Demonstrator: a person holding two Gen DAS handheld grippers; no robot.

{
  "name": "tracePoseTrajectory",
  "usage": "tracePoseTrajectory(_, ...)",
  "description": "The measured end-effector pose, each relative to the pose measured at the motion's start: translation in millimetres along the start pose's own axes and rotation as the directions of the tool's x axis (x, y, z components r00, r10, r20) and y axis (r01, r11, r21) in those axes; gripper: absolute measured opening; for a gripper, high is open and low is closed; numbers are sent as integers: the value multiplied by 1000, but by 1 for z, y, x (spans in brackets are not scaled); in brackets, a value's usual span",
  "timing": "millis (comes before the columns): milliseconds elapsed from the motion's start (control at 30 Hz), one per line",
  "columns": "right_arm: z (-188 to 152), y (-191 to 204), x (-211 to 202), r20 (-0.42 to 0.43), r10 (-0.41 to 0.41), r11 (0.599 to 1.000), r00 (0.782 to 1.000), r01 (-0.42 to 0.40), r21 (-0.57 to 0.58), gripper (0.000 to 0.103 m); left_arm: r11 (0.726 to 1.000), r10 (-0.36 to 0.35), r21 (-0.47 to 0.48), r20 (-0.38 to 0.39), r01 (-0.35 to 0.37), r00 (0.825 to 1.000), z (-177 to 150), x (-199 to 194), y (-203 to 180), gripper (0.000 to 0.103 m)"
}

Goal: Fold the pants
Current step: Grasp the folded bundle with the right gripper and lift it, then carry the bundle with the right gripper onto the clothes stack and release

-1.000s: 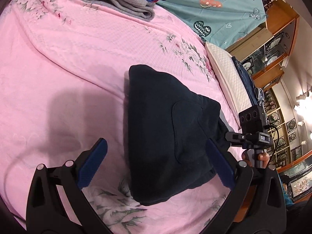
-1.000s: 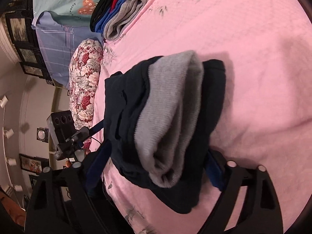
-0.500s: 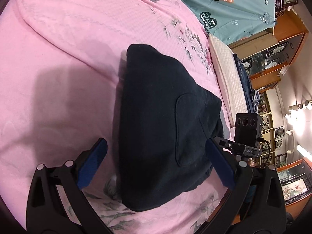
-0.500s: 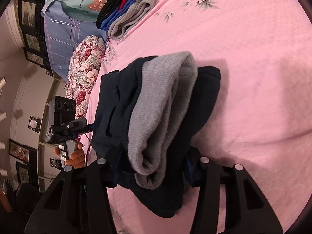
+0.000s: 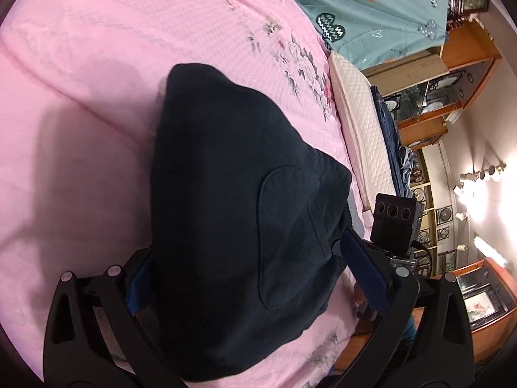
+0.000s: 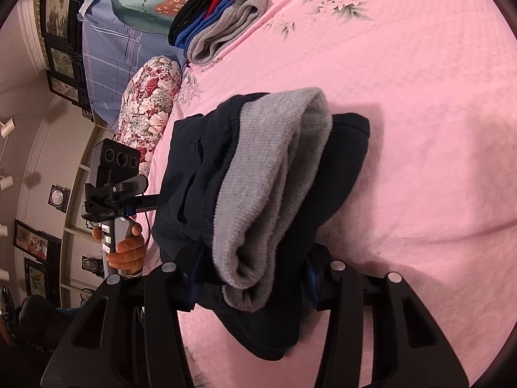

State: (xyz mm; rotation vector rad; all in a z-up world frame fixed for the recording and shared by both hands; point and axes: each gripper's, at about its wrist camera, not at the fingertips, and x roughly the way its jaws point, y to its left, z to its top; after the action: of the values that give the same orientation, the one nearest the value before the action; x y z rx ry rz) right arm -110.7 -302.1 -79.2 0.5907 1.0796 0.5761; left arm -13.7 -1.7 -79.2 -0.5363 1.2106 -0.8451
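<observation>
The dark navy pants point(image 5: 245, 207), folded into a thick bundle with a grey lining point(image 6: 268, 187) showing at one end, lie on the pink bedspread point(image 5: 80, 103). My left gripper point(image 5: 255, 274) is shut on one end of the bundle, its blue pads pressed into the cloth. My right gripper point(image 6: 252, 278) is shut on the other end, around the navy cloth and the grey lining. In the right wrist view the left gripper point(image 6: 142, 200) shows from the side, held in a hand.
A stack of folded clothes point(image 6: 219, 22) in grey, blue, red and black lies at the far side of the bed. A floral pillow point(image 6: 148, 103) and a white quilted pillow point(image 5: 362, 129) lie along the bed's edge. Wooden cabinets point(image 5: 452, 74) stand beyond.
Both grippers have closed from wide open onto the two ends of the folded pants. The left one also moved forward over the bundle.
</observation>
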Motion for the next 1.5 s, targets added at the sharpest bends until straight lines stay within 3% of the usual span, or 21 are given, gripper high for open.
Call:
tracePoseTrajectory(100,-2,0,0,7,-2,1000,1000,2,-6,49,998,18,60,16,-19,1000,-3,4,-7,101)
tracePoseTrajectory(233,-6,2,-3,23,9,1000,1000,-8,-22,49,997,19,71,31,-21,999,-4,4,-7,100)
tracePoseTrajectory(300,-7,2,-3,31,21,999,999,-20,-33,50,996,40,76,39,-43,998,-4,4,-9,95)
tracePoseTrajectory(367,-7,2,-3,33,26,999,999,-25,-31,50,992,75,93,49,-80,996,-6,4,-9,82)
tracePoseTrajectory(533,-5,7,-1,39,-31,998,999,33,-44,52,988,121,85,62,-126,991,-4,4,-5,64)
tracePoseTrajectory(633,-5,7,-1,44,-41,998,998,43,-43,51,986,146,72,73,-151,987,-5,3,-3,49)
tracePoseTrajectory(700,-6,9,0,55,-60,997,997,62,-43,52,990,123,65,72,-127,990,-5,0,-3,31)
tracePoseTrajectory(933,-6,41,-7,98,-115,986,988,126,-112,49,971,171,150,105,-186,980,2,-22,-39,19)
tracePoseTrajectory(1067,8,80,-16,126,-123,968,984,147,-204,47,950,184,212,208,-228,961,28,-70,-78,19)
tracePoseTrajectory(1200,47,136,-36,204,-107,930,973,171,-325,46,909,211,274,349,-315,913,66,-135,-129,20)
tracePoseTrajectory(1300,91,193,-57,291,-79,884,953,202,-423,46,865,227,295,490,-405,842,102,-189,-173,20)
tracePoseTrajectory(1333,103,208,-61,316,-66,870,947,209,-446,46,858,222,286,543,-427,810,117,-209,-188,20)
tracePoseTrajectory(1433,144,260,-71,390,-9,819,921,231,-526,46,849,215,250,641,-465,737,155,-248,-213,20)
tracePoseTrajectory(1500,173,289,-71,426,30,785,904,242,-570,46,846,229,221,672,-486,704,182,-259,-222,20)
